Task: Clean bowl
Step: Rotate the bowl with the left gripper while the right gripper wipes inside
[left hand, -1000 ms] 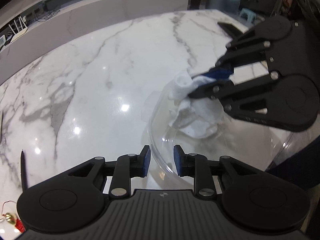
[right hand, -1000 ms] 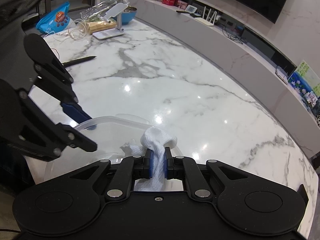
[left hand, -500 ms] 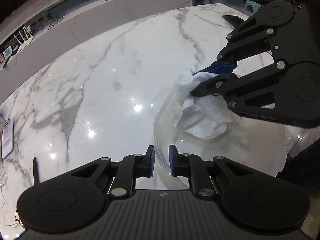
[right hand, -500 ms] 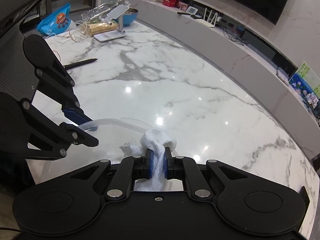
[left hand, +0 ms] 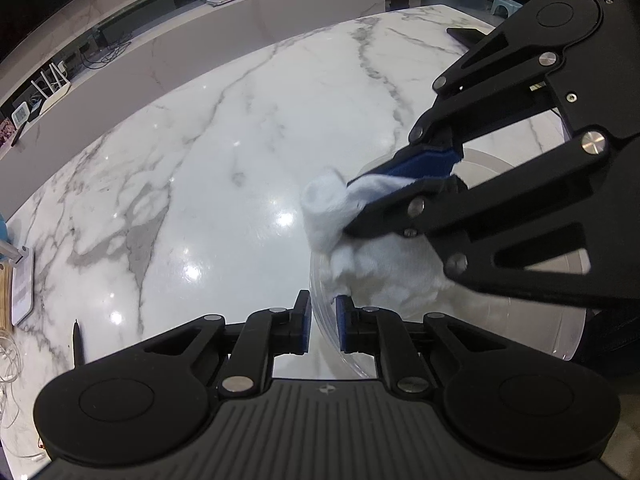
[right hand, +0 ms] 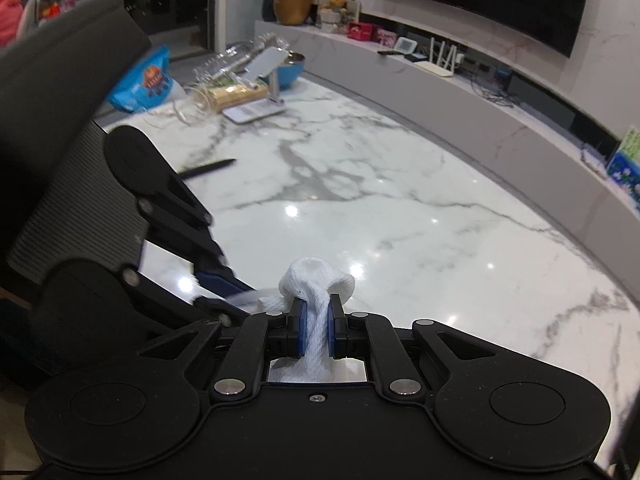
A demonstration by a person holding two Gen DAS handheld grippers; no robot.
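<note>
The counter (left hand: 224, 152) was polished white marble with grey veins, glossy enough to mirror the lamps. The bowl (left hand: 332, 336) was clear, smooth plastic. The cloth (left hand: 332, 208) looked white, soft and woven-textured. Each tool (left hand: 322, 330) (right hand: 316, 330) was matt black plastic with bright metal rivets and blue pads (left hand: 305, 328).

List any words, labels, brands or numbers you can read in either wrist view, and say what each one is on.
Nothing can be read in either view.
Blue snack bag: it has a printed logo, but it is too blurred to read.
Red boxes on the ledge: the print is too small to read.
White flat panel at the table edge: it shows rows of print, also too small to read.
</note>
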